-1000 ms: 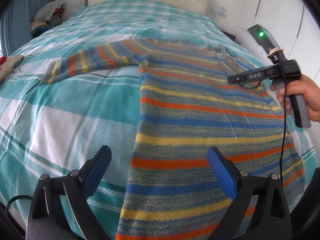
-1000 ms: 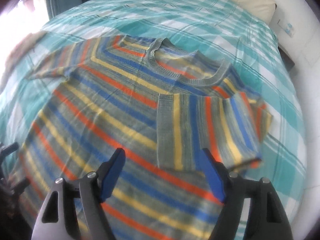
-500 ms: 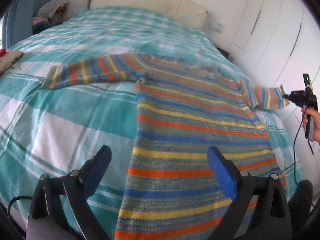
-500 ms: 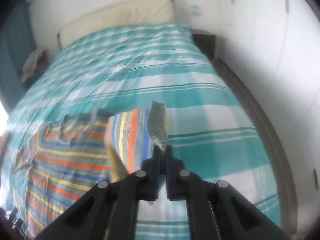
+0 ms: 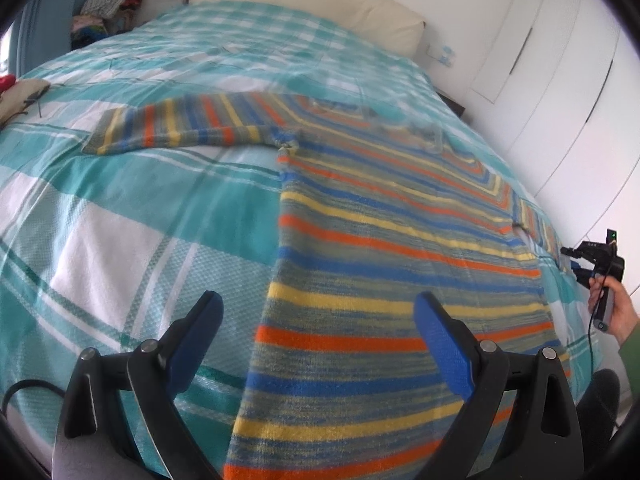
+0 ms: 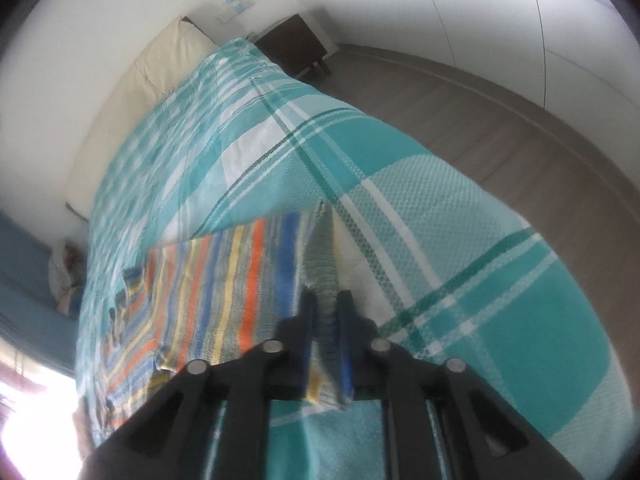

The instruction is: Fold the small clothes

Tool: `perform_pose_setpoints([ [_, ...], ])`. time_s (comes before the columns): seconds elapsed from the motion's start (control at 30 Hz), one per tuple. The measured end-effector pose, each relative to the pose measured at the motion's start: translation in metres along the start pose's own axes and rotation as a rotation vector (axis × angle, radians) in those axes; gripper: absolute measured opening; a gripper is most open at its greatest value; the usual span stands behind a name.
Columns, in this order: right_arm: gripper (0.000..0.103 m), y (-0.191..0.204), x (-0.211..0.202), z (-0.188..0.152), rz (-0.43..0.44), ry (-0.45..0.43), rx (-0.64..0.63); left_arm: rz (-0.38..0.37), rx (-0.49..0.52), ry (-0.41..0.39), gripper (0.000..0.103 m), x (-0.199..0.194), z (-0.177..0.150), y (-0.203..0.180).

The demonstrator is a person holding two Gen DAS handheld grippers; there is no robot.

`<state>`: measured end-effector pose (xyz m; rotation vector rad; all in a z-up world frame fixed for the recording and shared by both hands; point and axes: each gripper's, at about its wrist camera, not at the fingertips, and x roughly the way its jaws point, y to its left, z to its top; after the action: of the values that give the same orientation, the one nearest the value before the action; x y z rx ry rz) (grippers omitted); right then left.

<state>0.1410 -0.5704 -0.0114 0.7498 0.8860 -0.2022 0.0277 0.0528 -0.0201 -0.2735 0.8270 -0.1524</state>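
Note:
A striped knit sweater point(image 5: 400, 240) in orange, blue, yellow and grey lies flat on the bed, its left sleeve point(image 5: 180, 128) spread out to the side. My left gripper point(image 5: 320, 332) hovers open over the sweater's lower left edge, nothing between its blue pads. The right sleeve point(image 6: 248, 272) is drawn out towards the bed's right edge. Its grey cuff point(image 6: 322, 256) stands edgewise between the narrow jaws of my right gripper point(image 6: 326, 300), which are opening. In the left wrist view a hand point(image 5: 616, 316) holds that right gripper point(image 5: 576, 264) at the far right.
The bed point(image 5: 100, 220) has a teal and white checked cover and a cream headboard point(image 5: 312, 8). A pile of clothes point(image 5: 108, 4) sits at the back left. A dark nightstand point(image 6: 292, 44), wooden floor point(image 6: 480, 120) and white wardrobe doors point(image 5: 560, 60) flank the right side.
My right gripper shut on the folded-in right sleeve's cuff, swung it out to the bed's right edge and rolled over. Its jaws now stand slightly wider. The left gripper stayed put.

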Motion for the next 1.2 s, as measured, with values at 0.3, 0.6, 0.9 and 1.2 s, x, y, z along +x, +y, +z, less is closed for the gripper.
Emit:
perform_pose_setpoints([
  [0.3, 0.001, 0.001, -0.001, -0.004, -0.165, -0.025, -0.089, 0.013, 0.031, 0.003, 0.097, 0.001, 0.000, -0.006],
  [0.6, 0.000, 0.001, 0.002, -0.014, -0.207, -0.063, -0.155, 0.008, 0.017, 0.010, 0.097, 0.000, 0.003, -0.004],
  [0.9, 0.053, -0.019, -0.058, -0.031, -0.283, -0.229, -0.109, -0.009, 0.003, -0.014, 0.097, -0.008, 0.004, -0.003],
  [1.2, 0.070, 0.028, -0.143, -0.097, -0.224, -0.441, -0.287, 0.018, 0.019, -0.002, 0.097, -0.003, 0.001, -0.008],
])
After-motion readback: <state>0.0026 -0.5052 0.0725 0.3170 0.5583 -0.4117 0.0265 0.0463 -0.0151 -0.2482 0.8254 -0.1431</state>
